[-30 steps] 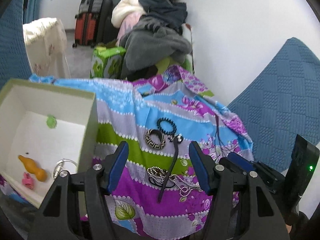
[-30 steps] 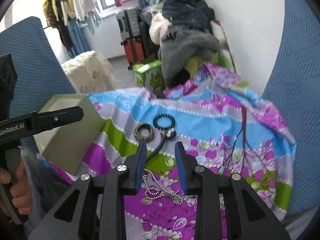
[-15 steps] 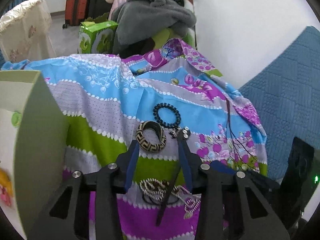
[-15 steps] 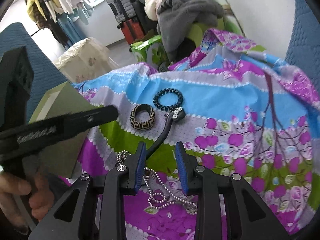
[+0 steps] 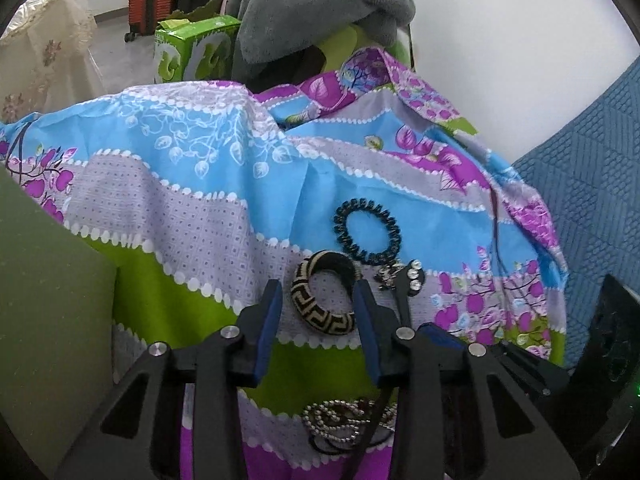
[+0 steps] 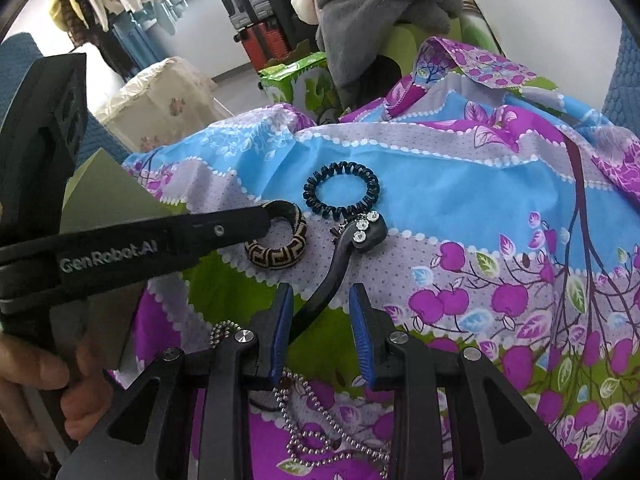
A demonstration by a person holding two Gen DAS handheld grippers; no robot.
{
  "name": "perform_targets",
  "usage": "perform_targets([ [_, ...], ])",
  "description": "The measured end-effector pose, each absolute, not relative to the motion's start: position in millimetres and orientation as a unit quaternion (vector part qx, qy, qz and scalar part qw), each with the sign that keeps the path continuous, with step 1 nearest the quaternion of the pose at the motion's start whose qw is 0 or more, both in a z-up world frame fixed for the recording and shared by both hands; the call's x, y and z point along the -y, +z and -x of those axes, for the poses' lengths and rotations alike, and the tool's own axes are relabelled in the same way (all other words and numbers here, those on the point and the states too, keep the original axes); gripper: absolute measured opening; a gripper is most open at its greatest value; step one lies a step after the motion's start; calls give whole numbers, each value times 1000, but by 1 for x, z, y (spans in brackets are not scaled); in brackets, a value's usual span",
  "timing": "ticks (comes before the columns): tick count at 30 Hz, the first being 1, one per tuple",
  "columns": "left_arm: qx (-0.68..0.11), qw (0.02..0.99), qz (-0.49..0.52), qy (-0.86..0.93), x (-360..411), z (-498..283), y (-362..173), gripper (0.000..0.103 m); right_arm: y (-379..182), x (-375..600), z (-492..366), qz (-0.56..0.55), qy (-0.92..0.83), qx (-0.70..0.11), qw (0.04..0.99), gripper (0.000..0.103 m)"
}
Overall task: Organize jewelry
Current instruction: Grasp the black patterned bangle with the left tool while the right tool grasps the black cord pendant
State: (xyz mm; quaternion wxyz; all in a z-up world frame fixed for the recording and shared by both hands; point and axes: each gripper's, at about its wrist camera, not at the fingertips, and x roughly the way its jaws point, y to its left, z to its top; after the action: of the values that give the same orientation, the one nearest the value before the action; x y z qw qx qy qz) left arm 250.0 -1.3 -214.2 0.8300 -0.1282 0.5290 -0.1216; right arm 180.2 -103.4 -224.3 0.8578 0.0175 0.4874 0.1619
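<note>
Pick-up step: left gripper point(image 5: 318, 300) straddles the woven bangle point(image 5: 324, 294) lying on the patterned cloth point(image 5: 208, 216), fingers apart and not yet pinching; next move requires closing squarely, then lifting.

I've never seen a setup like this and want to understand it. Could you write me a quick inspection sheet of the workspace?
Surface: flowered cloth in blue, purple and green bands.
Job's things: woven bangle; black coil hair tie; dark hair clip with rhinestones; ball chain; green box at the left edge.
Clutter: nothing seen on the cloth.
Grippers: left gripper, jaws either side of the bangle, not gripping; right gripper, jaws apart around the clip's handle.
Cables: nothing seen.
Surroundings: grey clothes pile, suitcases, white wall, blue quilted cushions.
</note>
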Motion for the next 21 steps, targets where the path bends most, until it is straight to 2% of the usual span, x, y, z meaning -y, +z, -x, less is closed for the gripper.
perform_targets([
  [3,-535,827,126,-120,2,-253,-220,37,-228,100,-182,-7,163,-490,857,24],
  [8,-540,825,119,-118,4,-256,-226,30,-232,95,-181,9,161,-489,857,22],
  [11,-540,828,104,-111,6,-256,-225,23,-234,94,-179,23,156,-487,859,20],
  [16,-539,829,104,-107,1,-255,-223,9,-231,97,-179,25,143,-492,858,9],
  [21,-535,831,103,-113,-1,-249,-217,8,-222,100,-176,29,144,-486,861,8],
])
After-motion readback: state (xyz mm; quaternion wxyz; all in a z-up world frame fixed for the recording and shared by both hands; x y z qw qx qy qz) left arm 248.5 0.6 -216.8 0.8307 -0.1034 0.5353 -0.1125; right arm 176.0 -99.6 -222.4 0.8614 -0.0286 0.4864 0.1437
